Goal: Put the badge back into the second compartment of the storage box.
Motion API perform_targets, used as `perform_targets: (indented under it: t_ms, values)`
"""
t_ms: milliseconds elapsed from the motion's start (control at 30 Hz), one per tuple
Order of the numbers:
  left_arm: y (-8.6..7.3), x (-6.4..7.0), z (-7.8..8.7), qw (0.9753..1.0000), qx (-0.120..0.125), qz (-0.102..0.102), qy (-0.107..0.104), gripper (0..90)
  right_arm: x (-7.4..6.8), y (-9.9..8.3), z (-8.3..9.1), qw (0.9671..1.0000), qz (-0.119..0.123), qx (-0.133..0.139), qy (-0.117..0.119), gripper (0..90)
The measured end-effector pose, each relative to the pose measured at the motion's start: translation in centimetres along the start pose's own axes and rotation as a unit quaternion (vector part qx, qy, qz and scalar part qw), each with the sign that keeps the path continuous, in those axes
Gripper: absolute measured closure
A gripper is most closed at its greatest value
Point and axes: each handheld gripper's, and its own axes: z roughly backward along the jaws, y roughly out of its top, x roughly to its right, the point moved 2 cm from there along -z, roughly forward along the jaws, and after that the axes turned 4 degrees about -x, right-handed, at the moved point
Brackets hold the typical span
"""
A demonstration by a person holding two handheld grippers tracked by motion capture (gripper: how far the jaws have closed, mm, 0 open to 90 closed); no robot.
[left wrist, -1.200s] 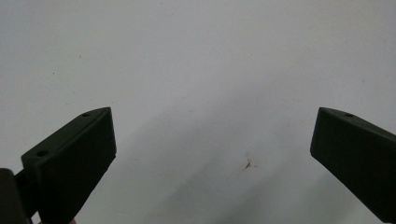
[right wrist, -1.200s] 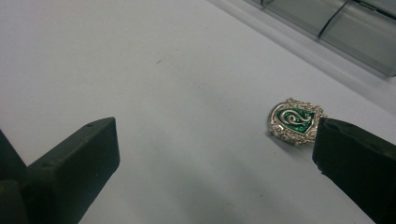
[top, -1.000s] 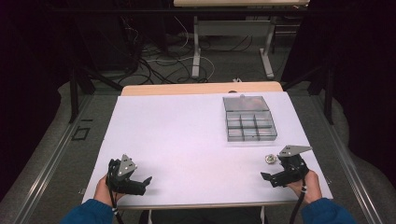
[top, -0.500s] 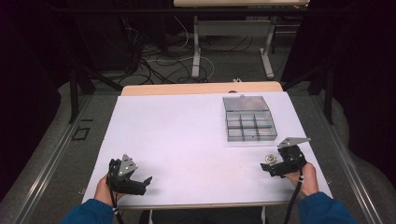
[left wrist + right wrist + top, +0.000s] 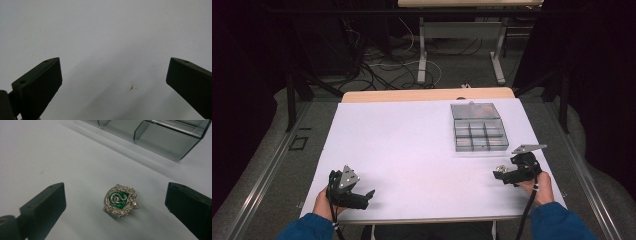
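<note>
There, flat on the white table, lay a small shield-shaped badge, silver-edged with ornate scrollwork and green enamel bearing a coiled silver snake. In the right gripper view its long axis ran slantwise, the broad top toward the clear compartment box and the tip toward the camera. It sat near the box's front wall, untouched, between the wide-spread jaws of the right gripper. The left gripper, well apart from the box at the table's near edge, was likewise spread wide over bare tabletop.
</note>
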Motion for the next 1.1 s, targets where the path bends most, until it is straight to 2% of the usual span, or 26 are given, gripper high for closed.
perform_targets:
  t_ms: [100,167,233,267,300,367,533,633,733,967,1100]
  values:
    - [0.01,0.0,0.01,1.0,0.001,-0.001,0.0,0.3,-0.13,-0.09,-0.12,1.0,0.0,-0.001,0.007,9.1]
    - [0.02,0.03,0.02,1.0,0.0,-0.001,0.0,0.3,-0.2,-0.14,-0.35,0.9999,0.001,0.0,0.011,16.0]
    - [0.02,-0.01,0.05,1.0,0.0,-0.003,0.001,0.3,-0.16,-0.15,-0.4,0.9999,0.003,0.001,0.011,18.0]
    - [0.03,0.01,0.06,1.0,0.0,-0.001,0.0,0.3,-0.05,-0.23,-0.35,1.0,-0.005,0.0,0.004,25.5]
    - [0.03,0.0,0.07,1.0,0.0,0.0,0.0,0.3,-0.05,-0.23,-0.35,1.0,-0.005,0.0,0.004,25.5]
    - [0.02,0.01,0.03,1.0,0.001,-0.001,0.001,0.3,0.14,-0.3,-0.29,0.9999,-0.016,0.005,-0.004,34.2]
    - [0.02,0.01,0.06,1.0,0.001,0.0,0.001,0.3,0.34,-0.38,-0.27,0.9998,-0.015,-0.001,-0.01,42.1]
    - [0.03,0.01,0.06,1.0,0.0,-0.001,0.001,0.3,0.22,-0.45,-0.41,0.9995,-0.024,-0.011,-0.015,49.0]
    - [0.02,0.02,0.03,1.0,-0.001,-0.003,0.0,0.3,-0.01,-0.47,-0.66,0.9988,-0.026,-0.03,-0.029,51.2]
    - [0.03,0.04,0.02,1.0,-0.001,-0.003,-0.001,0.3,-0.3,-0.35,-0.9,0.9976,-0.024,-0.039,-0.052,56.1]
    - [0.03,0.03,0.04,1.0,-0.004,-0.004,-0.002,0.3,-0.58,-0.27,-0.96,0.9968,-0.012,-0.046,-0.065,56.3]
